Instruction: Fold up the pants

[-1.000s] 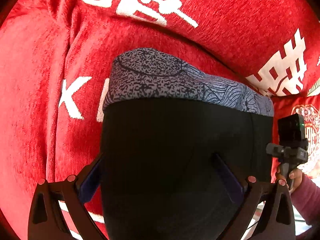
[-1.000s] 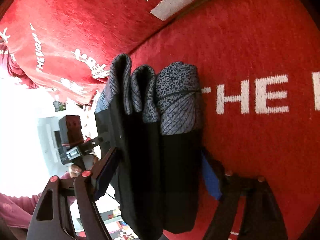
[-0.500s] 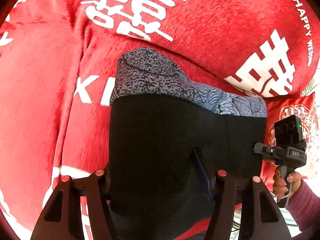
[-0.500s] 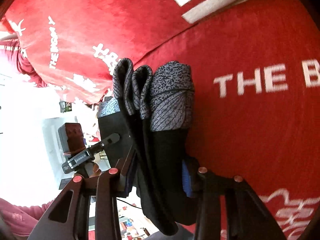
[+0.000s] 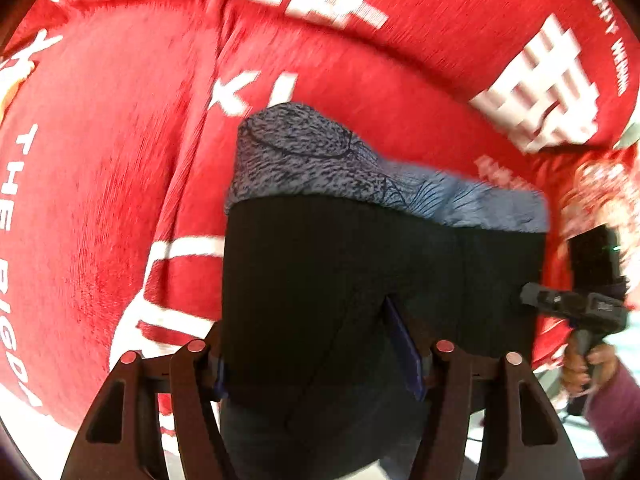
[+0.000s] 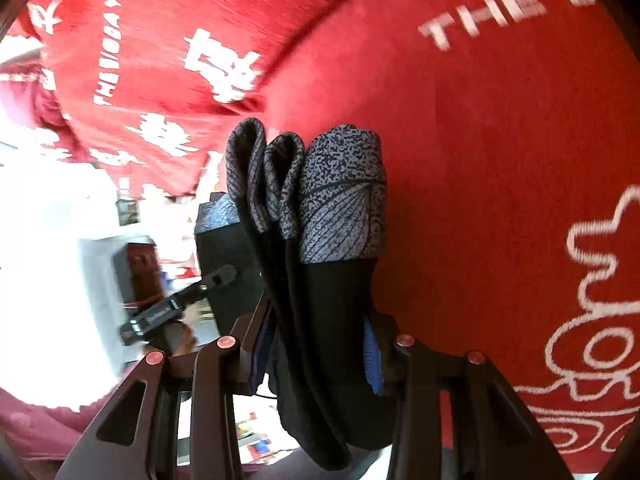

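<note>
The pants point(image 5: 360, 272) are black with a grey patterned waistband point(image 5: 304, 156), folded into a thick bundle and held up in the air above the red cover. My left gripper point(image 5: 320, 352) is shut on the bundle's near edge. My right gripper point(image 6: 316, 344) is shut on the other end, where several folded layers point(image 6: 320, 272) stand side by side with the waistband point(image 6: 340, 200) on top. The right gripper also shows at the right of the left wrist view point(image 5: 576, 304); the left one shows in the right wrist view point(image 6: 176, 304).
A red plush cover point(image 5: 100, 160) with white letters and characters spreads under and behind the pants; it also shows in the right wrist view point(image 6: 500, 140). A red printed cushion point(image 5: 600, 188) lies at the far right. The person's hand and maroon sleeve point(image 5: 608, 392) hold the right gripper.
Both grippers have closed from wide open onto the folded pants. The bundle has been lifted and drawn back toward the near side; the red cover has slid upward in both views.
</note>
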Tool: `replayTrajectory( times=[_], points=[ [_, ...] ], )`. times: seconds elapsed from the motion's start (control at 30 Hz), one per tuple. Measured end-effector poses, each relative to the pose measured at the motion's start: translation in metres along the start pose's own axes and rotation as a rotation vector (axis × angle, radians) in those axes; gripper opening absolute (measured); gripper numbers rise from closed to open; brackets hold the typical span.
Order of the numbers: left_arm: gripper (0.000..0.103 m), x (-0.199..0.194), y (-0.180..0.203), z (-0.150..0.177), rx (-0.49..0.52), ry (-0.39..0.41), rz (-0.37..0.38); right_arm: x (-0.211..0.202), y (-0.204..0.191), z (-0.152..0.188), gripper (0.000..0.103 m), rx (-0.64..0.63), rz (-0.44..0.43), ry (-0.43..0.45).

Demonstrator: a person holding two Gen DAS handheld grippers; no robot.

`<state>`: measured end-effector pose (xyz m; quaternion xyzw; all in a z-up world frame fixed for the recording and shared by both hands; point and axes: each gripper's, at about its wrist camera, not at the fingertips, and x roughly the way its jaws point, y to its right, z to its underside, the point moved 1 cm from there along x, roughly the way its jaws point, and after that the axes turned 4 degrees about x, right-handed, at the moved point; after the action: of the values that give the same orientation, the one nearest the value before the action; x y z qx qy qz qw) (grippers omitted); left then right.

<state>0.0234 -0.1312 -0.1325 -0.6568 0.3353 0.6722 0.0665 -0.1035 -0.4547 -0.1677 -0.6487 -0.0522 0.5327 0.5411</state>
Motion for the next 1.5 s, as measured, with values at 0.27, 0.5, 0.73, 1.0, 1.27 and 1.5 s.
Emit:
replayTrajectory(
  times=[0.27,0.5,0.73,1.0,1.27,1.5],
  points=[
    [0.103,0.010,-0.020,0.001,0.059,0.059,0.009,0.010,0.017,0.012,0.064,0.052,0.078,0.146],
    [0.103,-0.023,-0.013,0.015,0.107,0.071,-0.181,-0.013,-0.013,0.041,0.076,0.073,0.369,0.239],
    [0.103,-0.065,-0.005,0.047,0.120,0.094,-0.290,-0.030,-0.050,0.087,0.079,0.103,0.452,0.283],
    [0.103,-0.123,0.015,0.071,0.198,0.132,-0.360,-0.048,-0.113,0.143,0.084,0.025,0.585,0.345],
    [0.103,-0.174,0.039,0.081,0.288,0.208,-0.361,-0.059,-0.175,0.181,0.103,-0.039,0.712,0.432],
    [0.103,-0.202,0.059,0.089,0.321,0.245,-0.347,-0.069,-0.208,0.191,0.103,-0.088,0.706,0.402]
  ],
)
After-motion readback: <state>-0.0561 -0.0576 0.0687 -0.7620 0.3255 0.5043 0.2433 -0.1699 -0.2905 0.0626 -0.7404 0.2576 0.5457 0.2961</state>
